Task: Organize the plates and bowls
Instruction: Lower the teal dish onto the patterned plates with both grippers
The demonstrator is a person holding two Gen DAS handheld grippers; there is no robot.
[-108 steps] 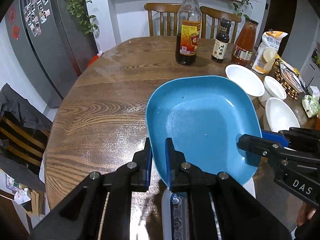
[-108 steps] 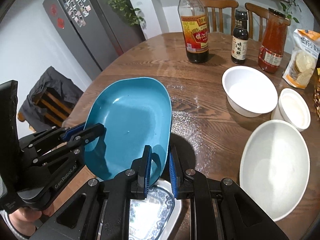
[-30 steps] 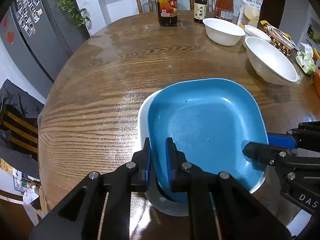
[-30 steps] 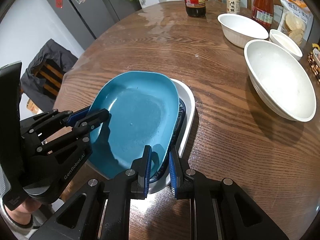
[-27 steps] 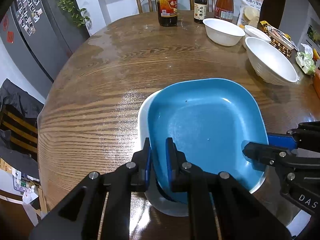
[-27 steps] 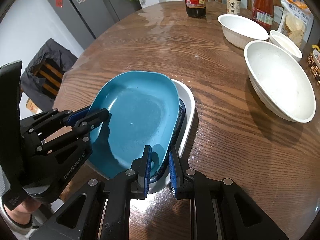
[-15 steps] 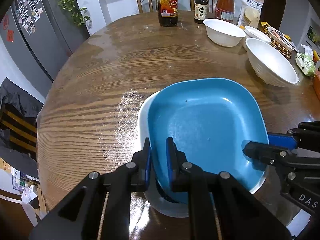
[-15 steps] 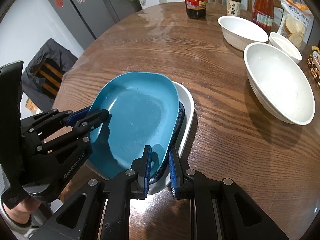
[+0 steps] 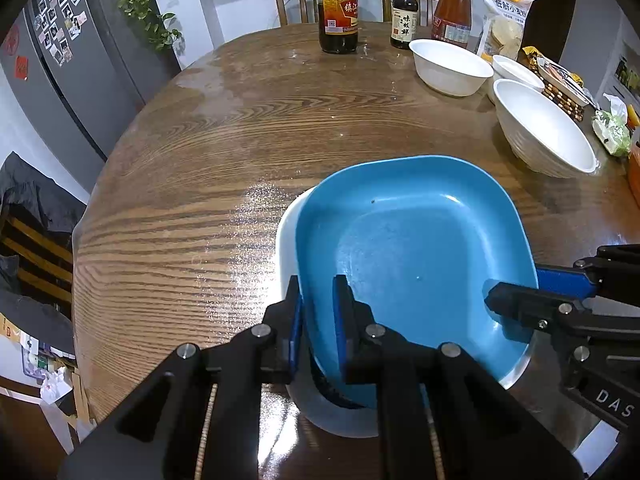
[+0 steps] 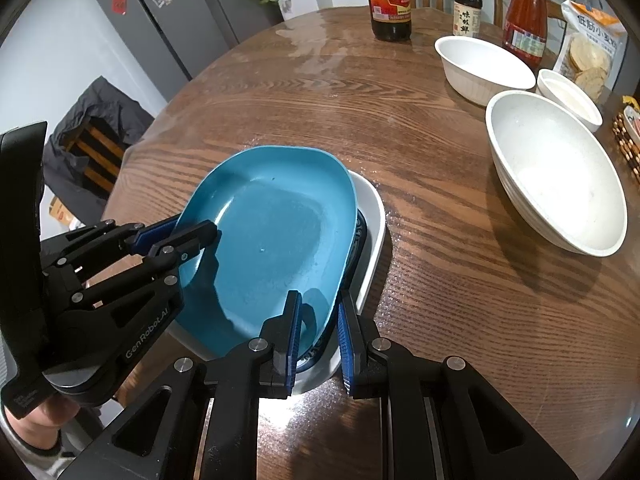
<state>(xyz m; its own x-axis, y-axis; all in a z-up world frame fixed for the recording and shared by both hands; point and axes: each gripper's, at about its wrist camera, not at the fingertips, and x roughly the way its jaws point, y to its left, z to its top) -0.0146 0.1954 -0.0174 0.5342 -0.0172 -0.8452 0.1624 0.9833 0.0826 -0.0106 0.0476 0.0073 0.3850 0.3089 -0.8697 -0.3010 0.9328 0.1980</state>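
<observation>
A blue plate (image 9: 412, 248) rests on a white plate (image 9: 286, 228) with a blue pattern, near the table's front edge. My left gripper (image 9: 318, 300) is shut on the blue plate's near rim. My right gripper (image 10: 318, 316) straddles the blue plate's (image 10: 272, 240) opposite rim with its jaws slightly wider than before; the white plate's rim (image 10: 374, 216) shows beside it. Each gripper shows in the other's view, the right one (image 9: 516, 300) at the right and the left one (image 10: 180, 236) at the left.
Three white bowls stand at the right: a large one (image 10: 560, 176), a medium one (image 10: 484, 66), a small one (image 10: 568, 96). Bottles (image 10: 392, 4) and a cracker bag (image 10: 592, 52) stand at the table's far side. A fridge (image 10: 168, 12) stands at the left.
The blue plate was carried from mid-table and set down on the white plate. In the last half second the right gripper's jaws have parted slightly; the left has not moved.
</observation>
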